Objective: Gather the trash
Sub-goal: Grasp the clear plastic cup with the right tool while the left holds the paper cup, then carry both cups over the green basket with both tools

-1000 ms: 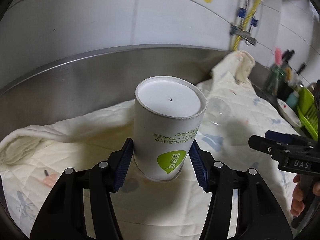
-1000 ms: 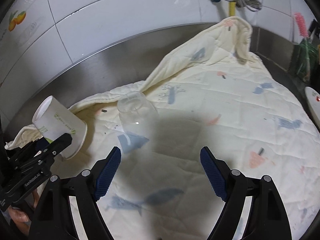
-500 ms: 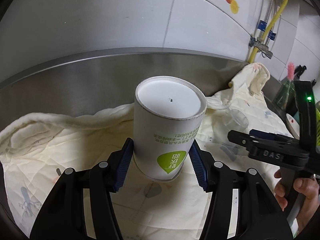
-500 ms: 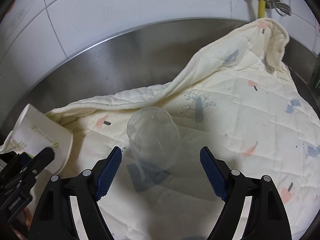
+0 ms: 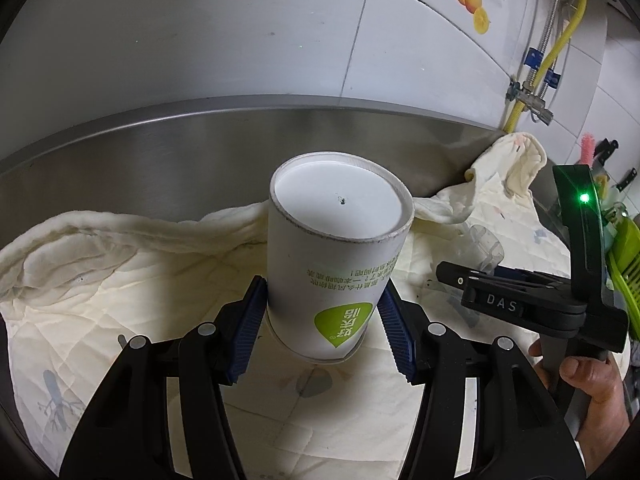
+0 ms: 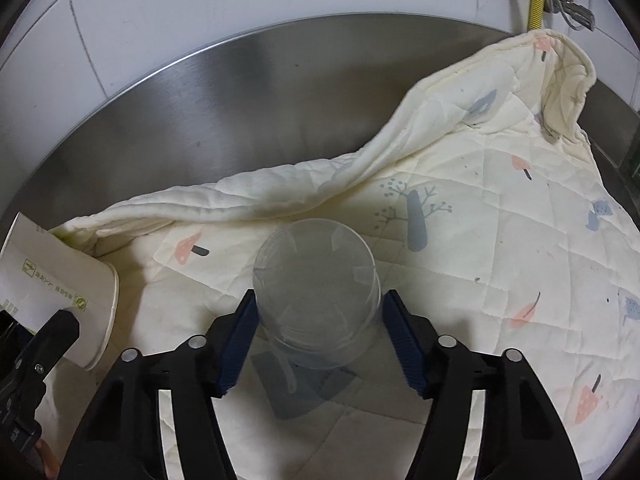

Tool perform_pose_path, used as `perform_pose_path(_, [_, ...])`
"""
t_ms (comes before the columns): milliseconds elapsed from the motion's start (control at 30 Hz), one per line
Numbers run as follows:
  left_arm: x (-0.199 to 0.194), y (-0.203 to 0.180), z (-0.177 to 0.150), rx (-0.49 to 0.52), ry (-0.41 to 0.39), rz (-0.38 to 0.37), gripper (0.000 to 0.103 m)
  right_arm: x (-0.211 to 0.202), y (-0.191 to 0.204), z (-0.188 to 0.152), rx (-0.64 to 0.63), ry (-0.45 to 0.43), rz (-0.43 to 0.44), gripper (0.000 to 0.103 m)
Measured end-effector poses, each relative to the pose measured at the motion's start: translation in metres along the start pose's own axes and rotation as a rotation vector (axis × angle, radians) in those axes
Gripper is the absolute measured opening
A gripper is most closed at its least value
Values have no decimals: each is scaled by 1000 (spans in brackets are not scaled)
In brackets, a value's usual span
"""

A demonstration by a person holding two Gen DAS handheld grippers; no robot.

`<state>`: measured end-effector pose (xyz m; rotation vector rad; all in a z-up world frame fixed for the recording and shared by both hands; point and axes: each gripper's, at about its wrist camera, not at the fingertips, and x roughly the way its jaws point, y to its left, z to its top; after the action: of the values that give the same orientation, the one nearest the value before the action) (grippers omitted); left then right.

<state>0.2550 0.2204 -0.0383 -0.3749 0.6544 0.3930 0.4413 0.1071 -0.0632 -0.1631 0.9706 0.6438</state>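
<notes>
My left gripper (image 5: 322, 330) is shut on an upside-down white paper cup (image 5: 338, 252) with a green leaf logo, held tilted above the cream quilted cloth (image 5: 120, 272). The cup also shows at the left edge of the right wrist view (image 6: 52, 276). A clear plastic cup (image 6: 316, 292) lies upside down on the cloth between the blue pads of my right gripper (image 6: 318, 338). The pads sit against its sides. The right gripper also shows in the left wrist view (image 5: 520, 300), with the clear cup (image 5: 486, 246) beyond it.
The cloth (image 6: 500, 264) covers a steel counter with a raised steel backsplash (image 6: 240, 120) and white tiled wall behind. Pipes and a valve (image 5: 532, 92) are at the back right. A green rack (image 5: 626, 264) stands at the far right.
My right gripper has moved forward and closed in around the clear cup. My left gripper has kept hold of the paper cup and turned left, lifting slightly.
</notes>
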Motion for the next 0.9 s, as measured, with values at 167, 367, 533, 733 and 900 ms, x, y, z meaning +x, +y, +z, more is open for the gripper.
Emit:
perform_pose_path(167, [2,-4,1,0,3,-9,56,-14,-5,-8,21,-18,5,59])
perform_pose_path(367, [1,-13,0,23,-2,-32,56,-52,-17,-26,45,-56,-1,59])
perform_pose_path(533, [-4,-24,0,40,-6,-73,56,-98,-35,-62,66,-78,-35,59])
perform_pose_path(733, [-10,-52,-4,103,2,-145,56,-152,-59,-119,127,-80,-114,59])
perform_pose_path(900, [-18,-80,-17,148,45,-257,56,-200,-88,-173,185,-73,-196,59])
